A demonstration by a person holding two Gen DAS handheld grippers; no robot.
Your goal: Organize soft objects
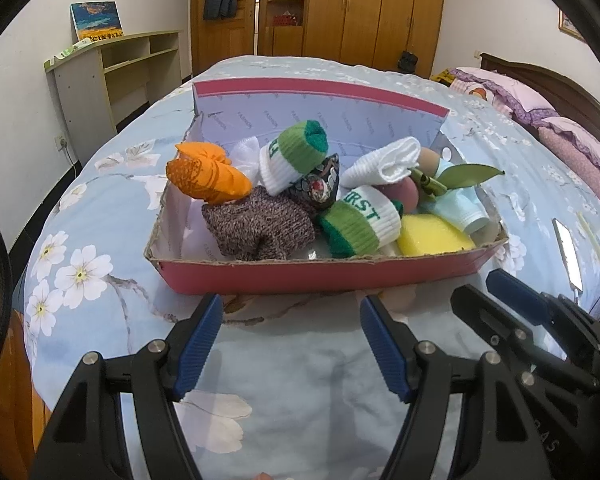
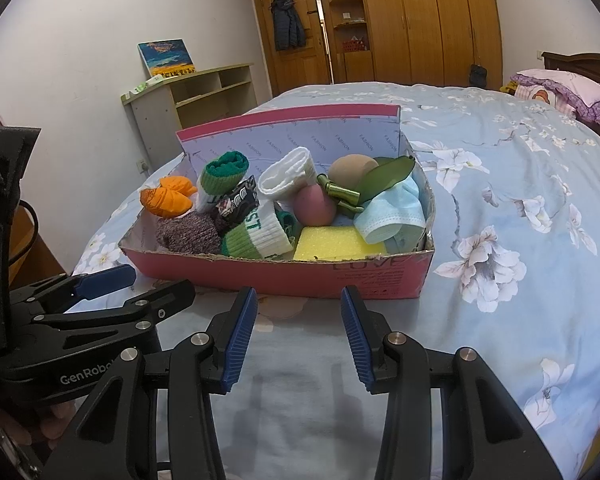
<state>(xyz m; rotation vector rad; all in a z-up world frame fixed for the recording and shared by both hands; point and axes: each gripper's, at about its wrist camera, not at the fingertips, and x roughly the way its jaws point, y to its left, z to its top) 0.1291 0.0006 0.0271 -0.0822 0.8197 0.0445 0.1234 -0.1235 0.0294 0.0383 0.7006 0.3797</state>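
Observation:
A pink cardboard box (image 1: 300,278) (image 2: 284,276) lies on the flowered bed and holds several soft things: an orange cloth bundle (image 1: 208,178) (image 2: 166,200), a mottled purple knit sock (image 1: 256,230) (image 2: 188,232), green-and-white rolled socks (image 1: 356,220) (image 2: 256,232), a white sock (image 1: 388,162) (image 2: 286,178), a yellow sponge (image 1: 432,240) (image 2: 332,246), a pink ball (image 2: 314,206) and a blue face mask (image 2: 392,214). My left gripper (image 1: 292,308) stands open just in front of the box's near wall, nothing between its fingers. My right gripper (image 2: 298,300) is also open and empty at the same wall.
The blue flowered bedspread (image 2: 500,184) spreads wide to the right of the box. Pillows (image 2: 568,90) lie at the headboard on the far right. A pale shelf unit (image 1: 116,68) stands left of the bed, wooden wardrobes (image 2: 420,20) behind. A phone (image 1: 566,252) lies right of the box.

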